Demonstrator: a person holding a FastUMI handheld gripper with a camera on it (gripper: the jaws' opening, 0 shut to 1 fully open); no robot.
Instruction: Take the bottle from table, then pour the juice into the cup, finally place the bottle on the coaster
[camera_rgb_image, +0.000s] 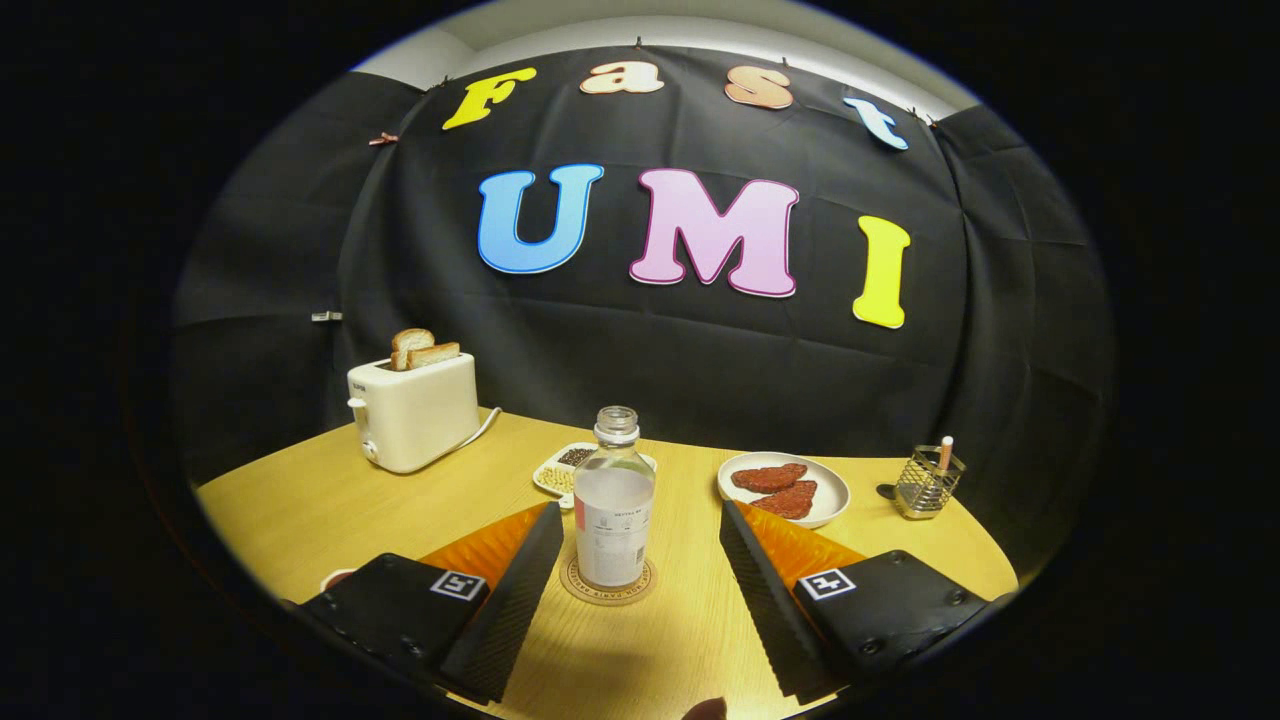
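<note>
A clear, uncapped bottle (614, 500) with a white label stands upright on a round coaster (606, 586) on the wooden table (330, 510). It is about half full of a clear liquid. My gripper (640, 522) is open, with its two fingers spread wide to either side of the bottle and touching nothing. The bottle sits between the fingertips (548, 522), nearer the left one. A small part of a round rim (336, 577) peeks out behind the left finger's base; I cannot tell what it is.
A cream toaster (414, 410) holding toast stands at the back left. Behind the bottle lies a small divided dish (565, 468) of beans. A white plate (826, 510) with red slices sits to the right, and a wire holder (928, 482) further right.
</note>
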